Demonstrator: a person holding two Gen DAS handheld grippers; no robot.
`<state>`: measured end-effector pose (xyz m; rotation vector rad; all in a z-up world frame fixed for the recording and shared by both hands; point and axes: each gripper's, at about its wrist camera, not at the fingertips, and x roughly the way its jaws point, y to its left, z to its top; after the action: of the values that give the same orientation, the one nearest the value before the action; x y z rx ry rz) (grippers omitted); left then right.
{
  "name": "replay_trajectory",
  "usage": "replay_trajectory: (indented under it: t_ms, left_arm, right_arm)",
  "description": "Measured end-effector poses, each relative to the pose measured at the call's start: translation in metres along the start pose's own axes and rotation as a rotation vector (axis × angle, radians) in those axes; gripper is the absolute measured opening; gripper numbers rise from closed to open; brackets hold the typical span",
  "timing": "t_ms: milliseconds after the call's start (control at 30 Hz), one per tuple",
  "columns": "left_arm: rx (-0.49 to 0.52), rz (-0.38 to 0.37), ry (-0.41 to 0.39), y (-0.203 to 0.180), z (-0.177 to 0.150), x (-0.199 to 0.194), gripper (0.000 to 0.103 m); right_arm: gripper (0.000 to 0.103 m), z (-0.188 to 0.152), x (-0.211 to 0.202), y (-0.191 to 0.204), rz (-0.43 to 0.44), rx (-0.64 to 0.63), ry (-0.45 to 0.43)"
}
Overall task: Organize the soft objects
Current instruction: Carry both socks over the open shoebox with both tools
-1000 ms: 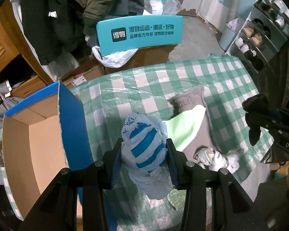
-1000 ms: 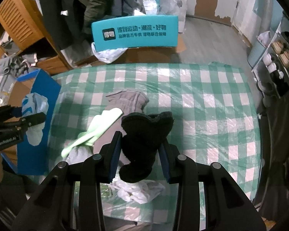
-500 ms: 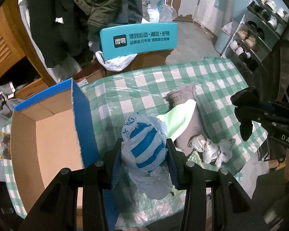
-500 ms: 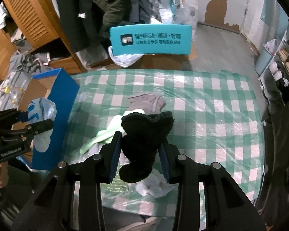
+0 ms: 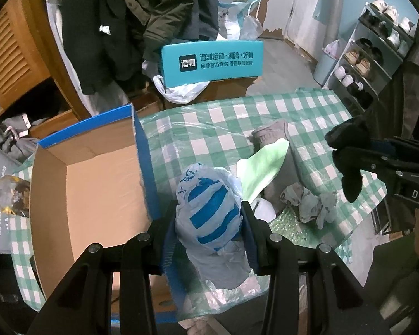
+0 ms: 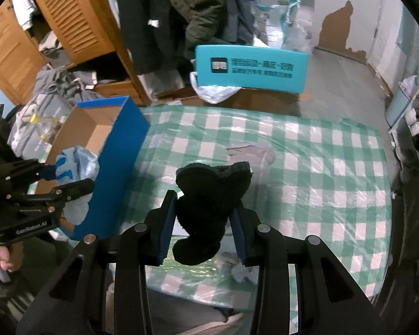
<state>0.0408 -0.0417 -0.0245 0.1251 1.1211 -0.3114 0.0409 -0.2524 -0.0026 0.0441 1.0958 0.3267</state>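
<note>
Left wrist view has the left gripper (image 5: 209, 217) pinching a blue-striped plastic bag (image 5: 209, 209) beside the empty cardboard box (image 5: 97, 184), with socks (image 5: 307, 203) left on the table, while right wrist view shows the right gripper (image 6: 204, 223) clamping a black sock (image 6: 209, 195), nothing boxed yet.

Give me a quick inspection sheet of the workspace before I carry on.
Surface: green checked tablecloth under clear plastic.
Job's things: blue-and-white plastic bag and black sock held; grey sock, light green cloth, crumpled grey rag on the table; blue cardboard box open at its left edge.
Clutter: bubble wrap.
Grippers: left gripper and right gripper both gripping.
Cables: nothing seen.
Surroundings: teal box, hanging coats, shoe rack.
</note>
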Motion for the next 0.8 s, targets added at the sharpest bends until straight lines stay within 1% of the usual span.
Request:
replay_trajectory:
  t_ms: [333,800]
  left_arm:
    - [-0.03,0.009,-0.016,0.022,-0.011,-0.01,0.043]
    - [-0.09,0.036,-0.037,0.065,-0.027,-0.021,0.043]
  right_arm:
    - [0.036,0.009,0.012,0.036,0.05,-0.046,0.016]
    - [0.036,0.025,0.029,0.088,0.105,-0.097,0.036]
